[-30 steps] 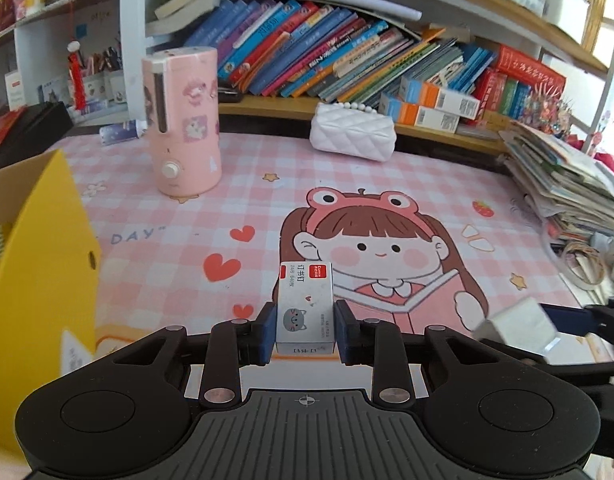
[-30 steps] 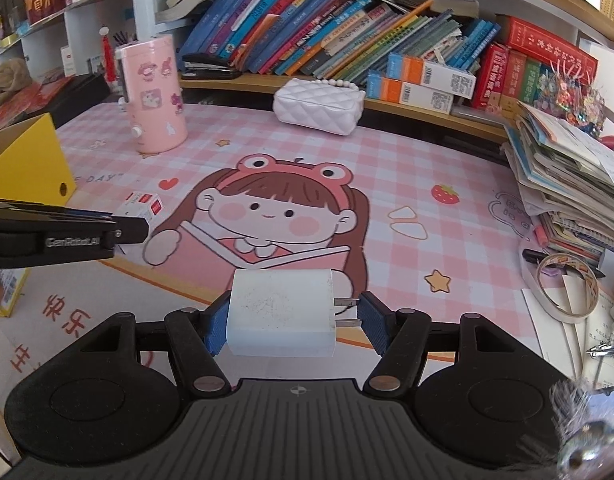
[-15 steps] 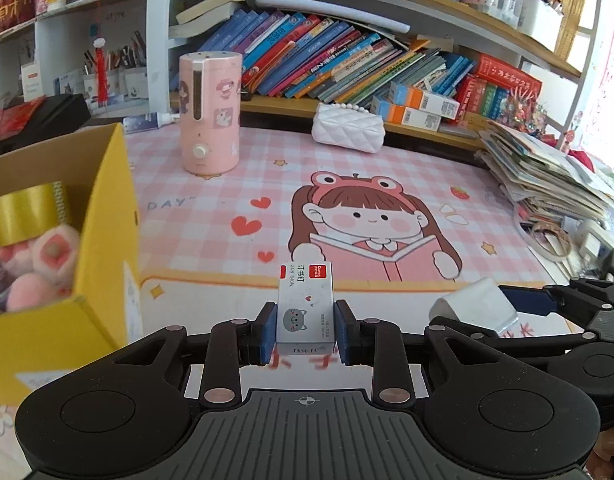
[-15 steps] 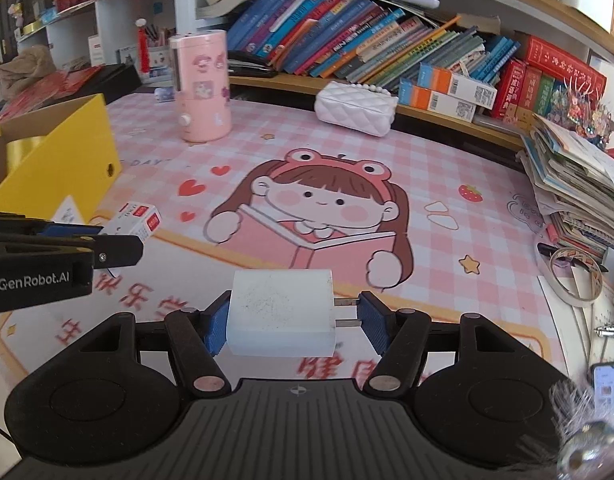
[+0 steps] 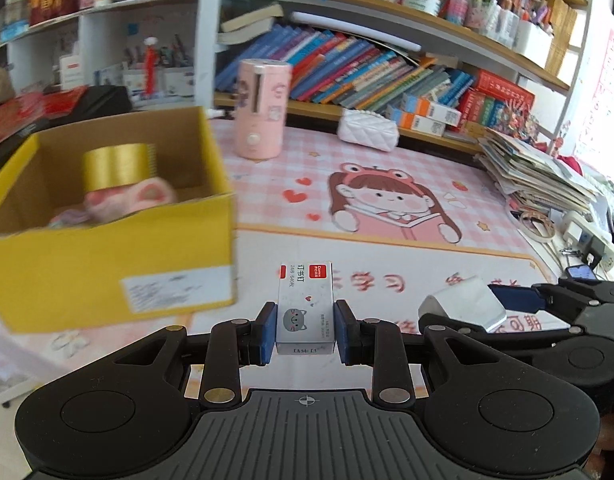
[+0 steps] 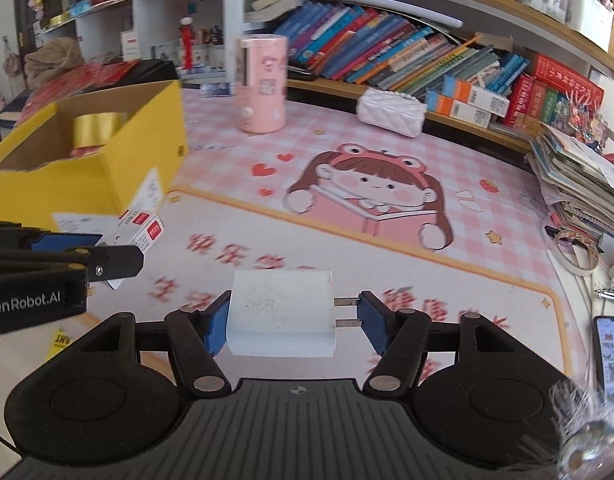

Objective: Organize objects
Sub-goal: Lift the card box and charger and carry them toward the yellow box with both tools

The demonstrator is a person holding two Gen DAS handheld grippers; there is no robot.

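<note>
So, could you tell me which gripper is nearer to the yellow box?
Left. The left gripper, holding the staple box, is just beside the yellow box; the right gripper, holding the charger, is farther out over the mat.

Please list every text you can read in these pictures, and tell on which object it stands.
"GenRobot.AI": on the left gripper, its first letter cut off at the picture's edge.
"DAY": on the pink desk mat, faint.
Small staple box: print too small to read.
Book spines: blurred.

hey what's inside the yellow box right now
In the yellow box: a gold tape roll resting on something soft and pink. Its front wall hides whatever lies lower.
</note>
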